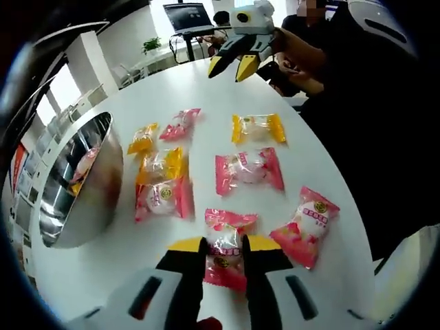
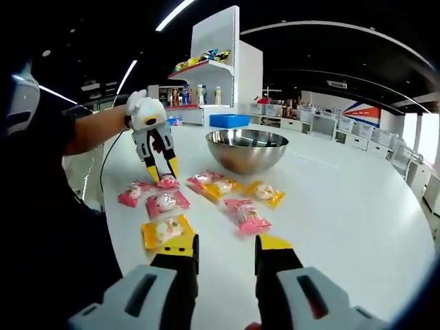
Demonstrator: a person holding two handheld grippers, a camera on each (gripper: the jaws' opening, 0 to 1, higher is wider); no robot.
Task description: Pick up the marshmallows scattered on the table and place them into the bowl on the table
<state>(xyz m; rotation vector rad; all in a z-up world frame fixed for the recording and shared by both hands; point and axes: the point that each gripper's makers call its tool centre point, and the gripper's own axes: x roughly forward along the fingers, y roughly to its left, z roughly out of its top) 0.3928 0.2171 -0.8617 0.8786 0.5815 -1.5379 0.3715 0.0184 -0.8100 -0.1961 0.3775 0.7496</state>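
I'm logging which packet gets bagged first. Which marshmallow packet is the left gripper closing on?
The pink packet at the table's near edge, sitting between the left gripper's yellow-tipped jaws. The other pink and yellow packets lie free on the table, none between jaws.

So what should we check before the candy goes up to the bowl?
1. Left gripper closed around the pink marshmallow packet: ok.
2. Packet off the table: not ok, it looks to be resting there.
3. Bowl upright with room inside: ok.
4. Right gripper clear of the path: ok, it is open above the table, holding nothing.
5. Grip firm enough to lift: cannot tell.
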